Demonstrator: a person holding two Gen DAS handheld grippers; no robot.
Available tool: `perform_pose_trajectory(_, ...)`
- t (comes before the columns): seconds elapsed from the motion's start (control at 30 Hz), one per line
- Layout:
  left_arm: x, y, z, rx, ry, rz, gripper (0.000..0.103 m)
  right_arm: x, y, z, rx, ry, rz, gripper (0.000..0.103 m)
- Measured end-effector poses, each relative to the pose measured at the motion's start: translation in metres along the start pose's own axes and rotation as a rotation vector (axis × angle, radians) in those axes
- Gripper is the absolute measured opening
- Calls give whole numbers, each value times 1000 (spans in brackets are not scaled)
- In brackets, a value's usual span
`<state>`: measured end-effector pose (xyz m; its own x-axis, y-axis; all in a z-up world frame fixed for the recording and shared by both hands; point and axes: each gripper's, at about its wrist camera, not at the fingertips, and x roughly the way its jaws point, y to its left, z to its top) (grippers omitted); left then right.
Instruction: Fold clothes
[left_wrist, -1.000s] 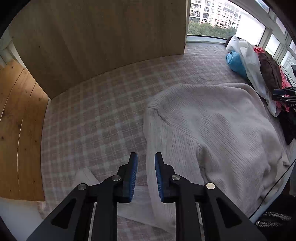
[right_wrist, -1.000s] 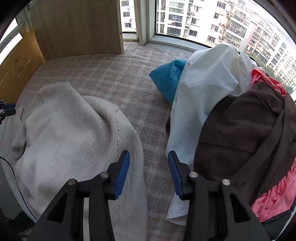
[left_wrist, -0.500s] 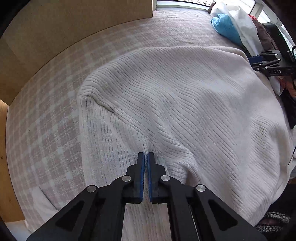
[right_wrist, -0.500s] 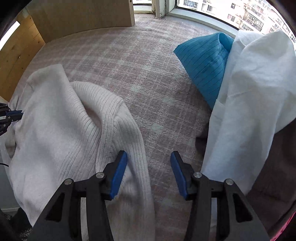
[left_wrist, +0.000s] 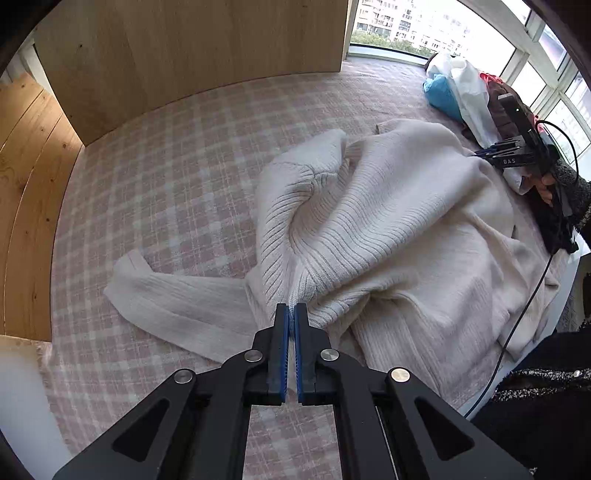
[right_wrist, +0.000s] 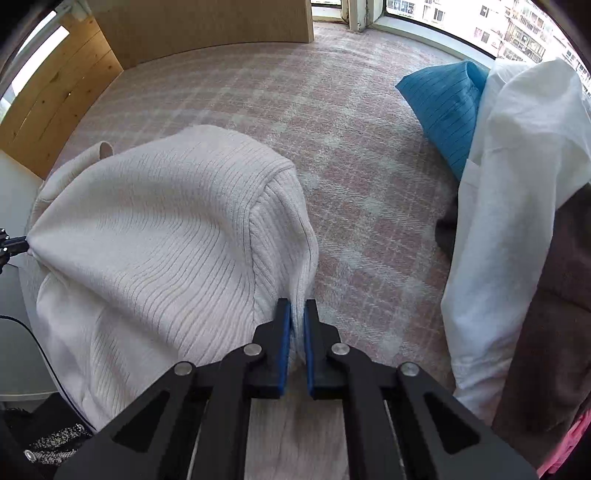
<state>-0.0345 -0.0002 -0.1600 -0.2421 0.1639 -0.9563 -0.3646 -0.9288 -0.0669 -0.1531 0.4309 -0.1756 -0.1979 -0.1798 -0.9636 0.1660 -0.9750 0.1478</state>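
The left gripper (left_wrist: 291, 314) is pinched tight on a bunch of the cream sweater (left_wrist: 388, 236). Its two blue pads (left_wrist: 283, 347) are almost together, with just a thin bit of knit between them. The cloth rises up from the pads in deep folds, so that part of the sweater is lifted off the bed.

The right gripper (right_wrist: 297, 314) is also clamped on the sweater (right_wrist: 155, 236). It holds an edge near the ribbed shoulder seam, and the knit hangs down on both sides of the pads (right_wrist: 283, 347) like a little tent. In the left wrist view this same gripper (left_wrist: 491, 151) shows far off at the other side of the sweater, with a hand (left_wrist: 546, 184) in a dark fuzzy sleeve (left_wrist: 576, 192) behind it.

The sweater is stretched between the two grippers over a bed with a pink and white checked cover (left_wrist: 166, 177). One long sleeve (left_wrist: 166, 295) of it lies flat on the cover, out to the left.

Off to the right of the sweater is a pile of other clothes: a blue striped piece (right_wrist: 450, 114), a big white one (right_wrist: 517, 184) and a brown one (right_wrist: 561, 295) leaning on it. A bit of pink (right_wrist: 565, 450) peeks out at the bottom.

Wooden boards (left_wrist: 184, 55) stand along the far side of the bed. A window (right_wrist: 517, 26) shows tall buildings outside.
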Motion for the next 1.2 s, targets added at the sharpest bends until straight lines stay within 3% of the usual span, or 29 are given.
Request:
perform_pose_trajectory(0.17,21,14,-30,-49,86,18,0,-25,28,-36,-188,121,-110,16)
perform_pose_trajectory(0.23,22,21,-33,-51,111,59,0,-36,31,-36,-212,99,-151,35)
perform_pose_trajectory(0.3,11,24,-17,-54,62,70,0,-44,27,-20,-187,38,-149,47)
perform_pose_trajectory(0.37,-2,26,3,-55,2,75,2,-48,22,-1,-151,-25,-131,48)
perform_pose_trajectory(0.43,-8,19,32,-10,-51,82,12,-46,16,20,-123,-78,-114,49)
perform_pose_trajectory(0.5,-5,9,65,59,-90,90,17,-16,8,48,-135,-78,-97,49)
perform_pose_trajectory(0.57,6,-2,91,133,-96,79,18,13,8,66,-156,-57,-78,49)
perform_pose_trajectory(0.67,31,-11,118,252,-39,103,22,53,8,85,-180,-41,-47,49)
perform_pose_trajectory(0.9,63,-10,121,331,65,86,23,66,11,91,-223,-9,-20,49)
perform_pose_trajectory(0.97,69,-7,122,334,86,71,17,67,13,94,-231,-3,9,49)
perform_pose_trajectory(1.0,70,-5,121,328,89,57,6,68,13,95,-234,0,24,49)
perform_pose_trajectory(1.2,60,8,118,301,84,-6,6,71,19,100,-261,24,105,51)
